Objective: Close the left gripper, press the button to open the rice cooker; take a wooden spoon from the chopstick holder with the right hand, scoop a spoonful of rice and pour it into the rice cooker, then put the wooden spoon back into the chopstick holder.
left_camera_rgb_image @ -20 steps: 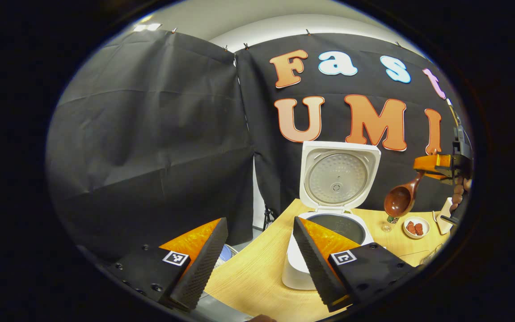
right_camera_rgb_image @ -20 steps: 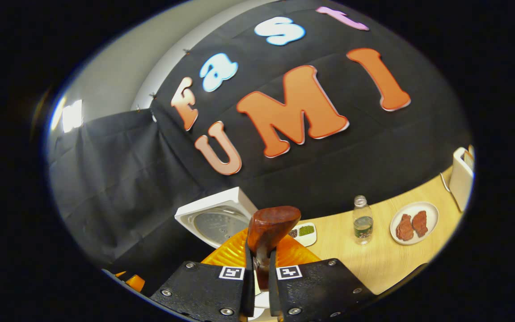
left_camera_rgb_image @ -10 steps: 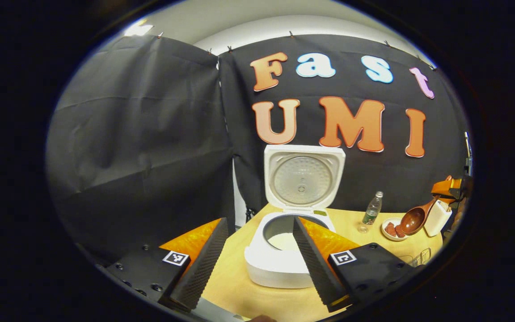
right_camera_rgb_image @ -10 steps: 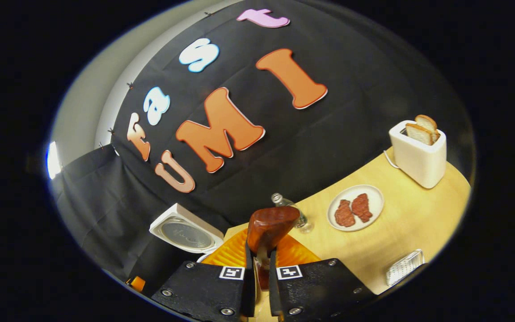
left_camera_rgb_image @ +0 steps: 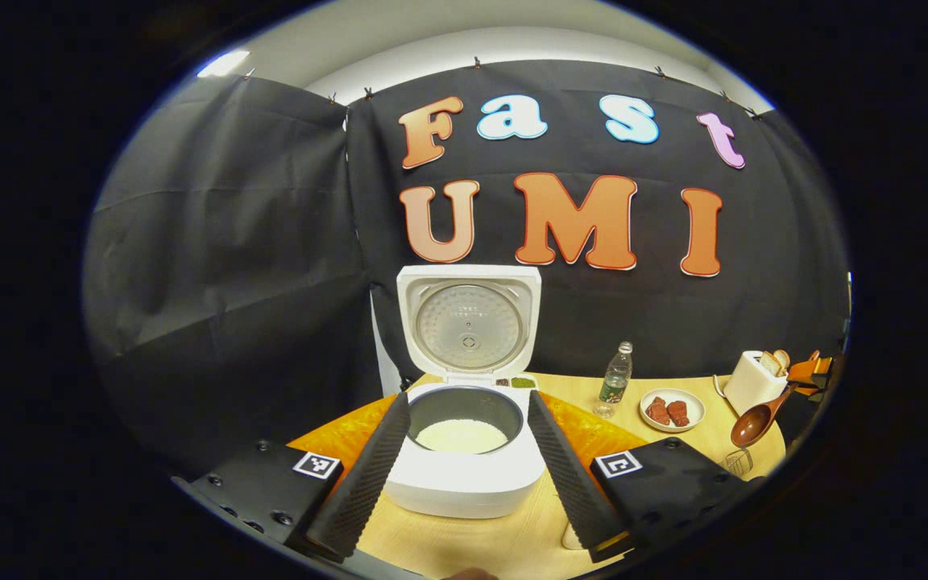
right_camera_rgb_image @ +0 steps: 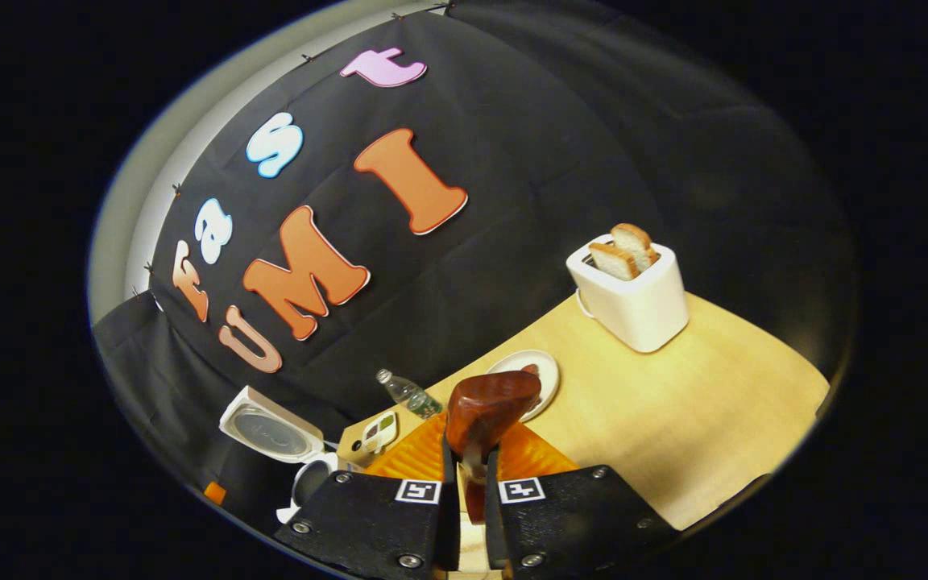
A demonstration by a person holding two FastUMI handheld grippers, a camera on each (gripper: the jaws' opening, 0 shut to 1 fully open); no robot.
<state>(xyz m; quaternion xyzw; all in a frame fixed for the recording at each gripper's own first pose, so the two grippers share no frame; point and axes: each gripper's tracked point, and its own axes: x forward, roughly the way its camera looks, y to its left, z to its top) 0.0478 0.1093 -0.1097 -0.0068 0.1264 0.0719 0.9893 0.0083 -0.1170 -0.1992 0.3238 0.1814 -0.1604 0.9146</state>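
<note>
left gripper view: rice cooker [left_camera_rgb_image: 464,475] lid up, white rice [left_camera_rgb_image: 461,436] in pot, framed by released left claw [left_camera_rgb_image: 464,475]. wooden spoon [left_camera_rgb_image: 756,420] at 3 o'clock.
right gripper view: right claw [right_camera_rgb_image: 465,467] clenched on spoon handle; toaster [right_camera_rgb_image: 631,302] holds bread at 1 o'clock.

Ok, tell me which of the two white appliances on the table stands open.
The rice cooker: its lid is tipped up, showing rice in the pot. The toaster merely holds two bread slices.

Black gripper [right_camera_rgb_image: 464,515] housings — square tags, silver screws
</note>
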